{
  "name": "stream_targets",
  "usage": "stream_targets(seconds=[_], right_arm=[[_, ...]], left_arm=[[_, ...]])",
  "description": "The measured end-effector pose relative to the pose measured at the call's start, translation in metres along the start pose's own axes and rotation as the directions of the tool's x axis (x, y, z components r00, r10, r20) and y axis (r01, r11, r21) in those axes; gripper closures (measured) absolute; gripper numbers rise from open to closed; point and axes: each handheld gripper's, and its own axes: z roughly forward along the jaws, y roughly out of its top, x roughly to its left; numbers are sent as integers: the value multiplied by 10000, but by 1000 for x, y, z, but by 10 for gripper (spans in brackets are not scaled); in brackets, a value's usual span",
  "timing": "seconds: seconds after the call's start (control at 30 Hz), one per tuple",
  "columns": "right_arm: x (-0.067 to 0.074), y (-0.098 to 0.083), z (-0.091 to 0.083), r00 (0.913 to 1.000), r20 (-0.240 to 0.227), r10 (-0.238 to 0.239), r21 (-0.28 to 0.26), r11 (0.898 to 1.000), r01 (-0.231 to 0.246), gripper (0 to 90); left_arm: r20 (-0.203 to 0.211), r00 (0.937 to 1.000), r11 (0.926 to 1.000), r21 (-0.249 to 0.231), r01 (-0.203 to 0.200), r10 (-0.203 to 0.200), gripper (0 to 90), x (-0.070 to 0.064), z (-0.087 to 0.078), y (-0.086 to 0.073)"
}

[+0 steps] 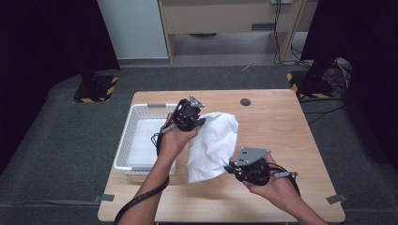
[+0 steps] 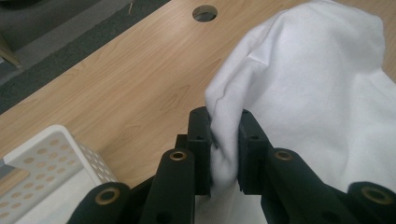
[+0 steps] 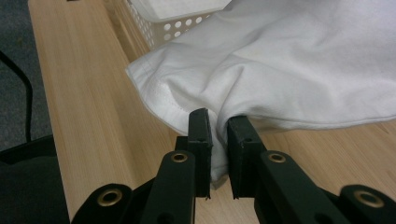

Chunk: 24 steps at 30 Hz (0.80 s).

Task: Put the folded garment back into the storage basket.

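Sitting at the bench's [image 1: 277, 122] left edge, a white perforated basket [image 1: 123, 151] holds white fabric. Just right of it, the left tool [image 1: 196, 123] is clenched on the white cloth's [image 1: 213, 140] far corner, lifting it. Farther right and nearer, the right tool [image 1: 231, 167] pinches the cloth's near edge.

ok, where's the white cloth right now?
High view: the white cloth is mid-table, just right of the white basket, stretched between the left hand-held gripper at its far end and the right hand-held gripper at its near edge.
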Motion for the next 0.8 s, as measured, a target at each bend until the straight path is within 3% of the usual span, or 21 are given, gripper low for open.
stream_targets(seconds=[0.8], right_arm=[[-2, 1, 0, 10000, 19, 38, -17, 10000, -38, 811]], left_arm=[[-13, 10000, 10000, -30, -30, 30, 794, 1, -1, 3]])
